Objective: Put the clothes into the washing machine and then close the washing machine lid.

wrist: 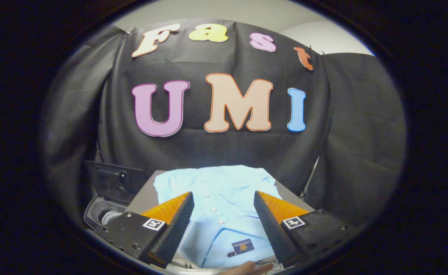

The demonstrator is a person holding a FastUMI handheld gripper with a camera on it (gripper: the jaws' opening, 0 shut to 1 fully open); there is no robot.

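Shirt [224, 194]: lying flat on a grey table [142, 194], collar nearest, running toward 12 o'clock from the gripper [223, 208]. Fingers spreading wide, gripping nothing, straddling the button line. Washer [101, 214]: sitting at 9 o'clock, beside the table, lid [113, 181] standing open. Judged: the grab is lying dead ahead, the carry leftward.

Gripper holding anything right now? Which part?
Nothing held. The gripper is open, jaws spread either side of the light blue shirt lying flat beneath them.
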